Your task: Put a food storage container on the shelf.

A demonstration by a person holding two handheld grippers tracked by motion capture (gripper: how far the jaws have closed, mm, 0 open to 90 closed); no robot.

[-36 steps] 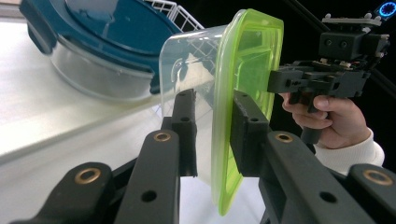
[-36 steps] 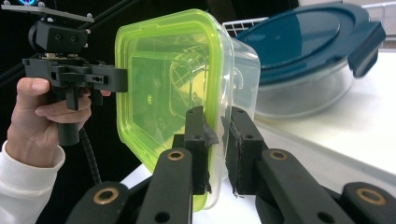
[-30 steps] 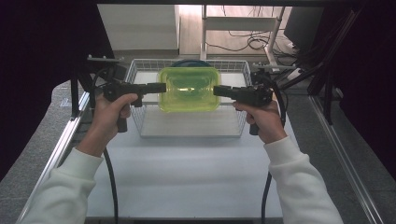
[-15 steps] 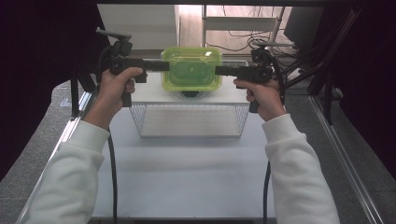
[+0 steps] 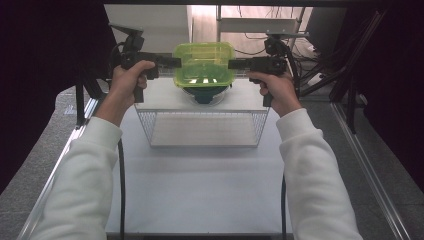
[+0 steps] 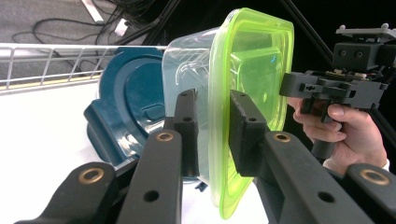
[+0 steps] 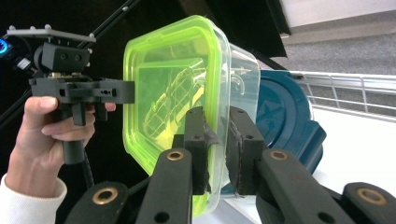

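Note:
A clear plastic container with a yellow-green lid (image 5: 204, 62) hangs in the air between my two grippers, past the far edge of the wire basket (image 5: 205, 129). My left gripper (image 5: 171, 62) is shut on the container's left rim, and my right gripper (image 5: 236, 63) is shut on its right rim. In the left gripper view the container (image 6: 243, 84) stands edge-on, with the lid rim pinched by my left gripper (image 6: 212, 135). The right gripper view has the container (image 7: 173, 93) clamped at its rim by my right gripper (image 7: 217, 144). A dark blue lidded tub (image 5: 205, 93) rests on the table right below.
The wire basket stands on the white table (image 5: 200, 190) with nothing in it. The blue tub (image 6: 126, 107) (image 7: 285, 116) lies beside the basket's wire wall (image 6: 51, 65). Cables and black stand legs (image 5: 345, 65) lie beyond the table's far and right edges.
Both grippers have carried the green-lidded container up out of the wire basket and away from the person, to above the blue tub beyond the basket.

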